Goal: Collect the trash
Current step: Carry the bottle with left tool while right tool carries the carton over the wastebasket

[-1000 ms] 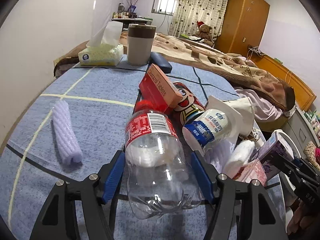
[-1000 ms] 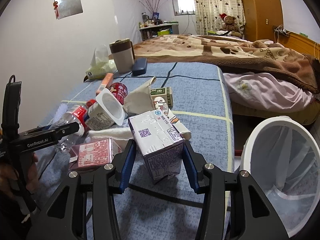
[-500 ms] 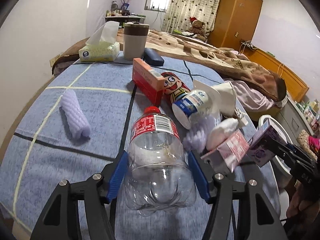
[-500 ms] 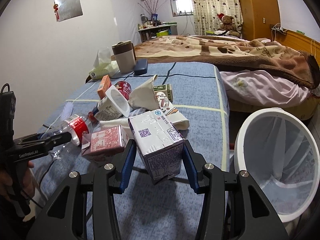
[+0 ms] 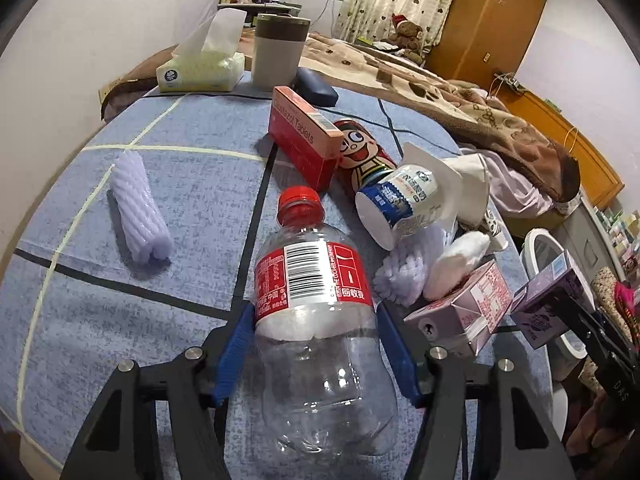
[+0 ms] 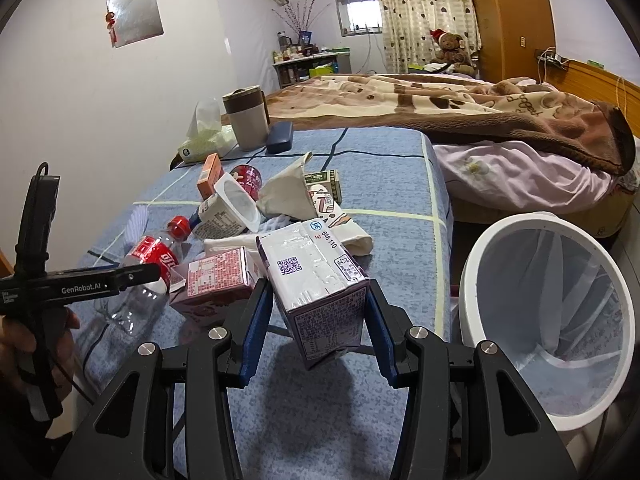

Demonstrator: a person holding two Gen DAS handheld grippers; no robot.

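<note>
tissue box (image 5: 199, 73), grey mug (image 5: 278, 51), dark case (image 5: 316, 87), teddy bear (image 6: 448, 45).

My right wrist view cuts the white bin (image 6: 472, 280) off at its lower edge, and its liner hides the bottom. The red can (image 5: 362, 148) lies half buried under the yogurt cup (image 5: 396, 204). The desk clutter (image 6: 298, 46) by the window is probably bottles, too small to tell.

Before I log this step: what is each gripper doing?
Left gripper: closed on the clear plastic bottle.
Right gripper: closed on the purple drink carton, beside the white bin.
</note>
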